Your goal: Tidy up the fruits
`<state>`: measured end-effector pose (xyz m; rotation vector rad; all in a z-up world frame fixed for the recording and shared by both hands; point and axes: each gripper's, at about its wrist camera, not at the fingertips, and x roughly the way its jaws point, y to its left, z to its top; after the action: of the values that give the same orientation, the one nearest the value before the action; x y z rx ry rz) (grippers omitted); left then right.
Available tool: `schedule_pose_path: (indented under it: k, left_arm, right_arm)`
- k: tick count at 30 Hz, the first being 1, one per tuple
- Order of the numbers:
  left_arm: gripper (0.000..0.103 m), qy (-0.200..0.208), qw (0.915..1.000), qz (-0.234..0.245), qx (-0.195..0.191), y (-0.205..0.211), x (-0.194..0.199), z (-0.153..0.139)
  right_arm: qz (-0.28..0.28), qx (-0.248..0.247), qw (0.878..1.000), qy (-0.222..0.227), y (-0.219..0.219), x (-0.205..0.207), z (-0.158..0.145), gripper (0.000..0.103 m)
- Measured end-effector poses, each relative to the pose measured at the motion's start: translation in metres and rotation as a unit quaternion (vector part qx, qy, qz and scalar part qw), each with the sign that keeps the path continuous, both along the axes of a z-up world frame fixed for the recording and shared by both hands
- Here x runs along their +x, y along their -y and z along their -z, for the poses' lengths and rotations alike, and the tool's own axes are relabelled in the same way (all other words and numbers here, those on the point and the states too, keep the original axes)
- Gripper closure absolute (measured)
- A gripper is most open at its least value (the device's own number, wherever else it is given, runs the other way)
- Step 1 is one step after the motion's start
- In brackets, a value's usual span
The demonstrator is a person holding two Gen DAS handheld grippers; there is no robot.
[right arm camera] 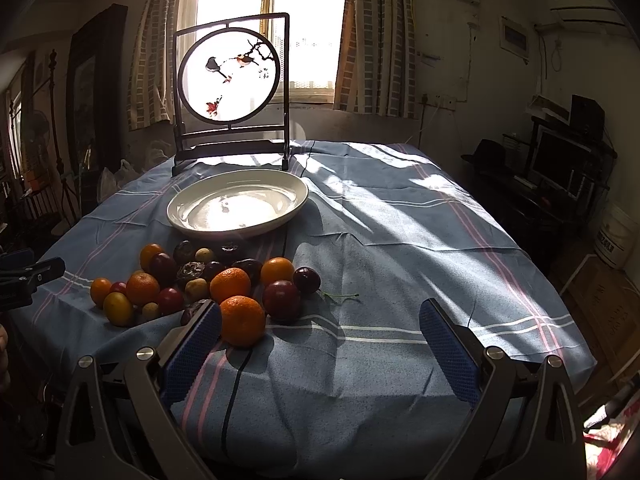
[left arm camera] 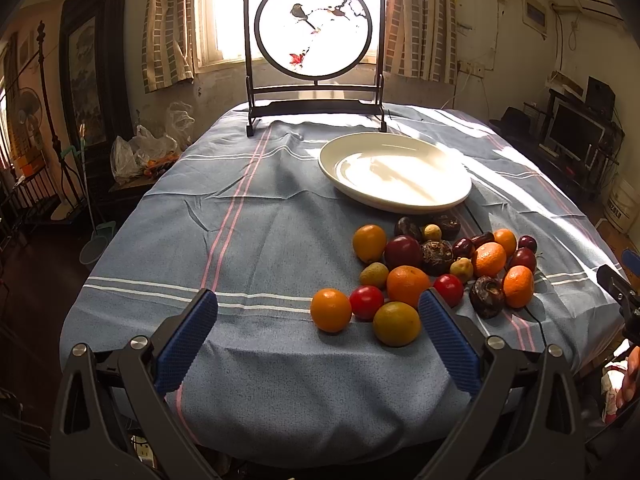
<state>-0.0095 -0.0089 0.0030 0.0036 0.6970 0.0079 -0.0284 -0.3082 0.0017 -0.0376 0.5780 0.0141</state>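
A pile of fruit (left arm camera: 436, 268) lies on the blue striped tablecloth: oranges, red tomatoes, dark plums, small green-yellow fruits and brown bulbs. It also shows in the right wrist view (right arm camera: 208, 284). A white oval plate (left arm camera: 394, 172) stands empty just behind the pile, also visible in the right wrist view (right arm camera: 238, 204). My left gripper (left arm camera: 318, 336) is open and empty, low over the near table edge, left of the pile. My right gripper (right arm camera: 320, 344) is open and empty, right of the pile; an orange (right arm camera: 243, 321) lies by its left finger.
A framed round bird screen (left arm camera: 315, 40) stands at the table's far edge behind the plate. The blue tablecloth (left arm camera: 240, 220) is wrinkled. A thin dark cable (right arm camera: 236, 384) runs across the cloth near the front. Furniture and bags stand around the table.
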Motion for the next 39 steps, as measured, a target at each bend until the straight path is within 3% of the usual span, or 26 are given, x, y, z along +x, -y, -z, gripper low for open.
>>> schedule_pose_path:
  k: [10, 16, 25, 31, 32, 35, 39]
  left_arm:
    - [0.005, -0.005, 1.0, -0.001, 0.001, -0.002, 0.001, 0.006]
    - [0.005, -0.05, 0.9986, 0.014, -0.011, -0.011, 0.016, 0.042]
    - [0.005, -0.06, 0.996, 0.044, 0.049, 0.005, 0.021, 0.06]
    - [0.005, -0.066, 0.9966, 0.024, 0.044, -0.011, 0.032, 0.06]
    - [0.005, -0.065, 0.9967, 0.021, 0.044, -0.014, 0.034, 0.059]
    - [0.005, -0.065, 0.9965, 0.012, 0.051, -0.021, 0.039, 0.061]
    - [0.005, -0.074, 0.9959, 0.012, 0.051, -0.026, 0.047, 0.066]
  right_arm:
    - [-0.021, 0.018, 0.999, -0.016, -0.003, 0.004, 0.009, 0.004]
    - [-0.059, 0.01, 0.997, -0.054, -0.013, 0.022, 0.032, 0.004]
    - [-0.122, 0.002, 0.988, -0.098, -0.052, 0.058, 0.058, 0.019]
    - [-0.133, 0.017, 0.986, -0.104, -0.061, 0.071, 0.068, 0.019]
    - [-0.14, 0.019, 0.985, -0.102, -0.061, 0.071, 0.068, 0.025]
    - [-0.141, 0.015, 0.986, -0.087, -0.06, 0.069, 0.066, 0.059]
    - [-0.15, 0.064, 0.982, -0.099, -0.046, 0.07, 0.065, 0.059]
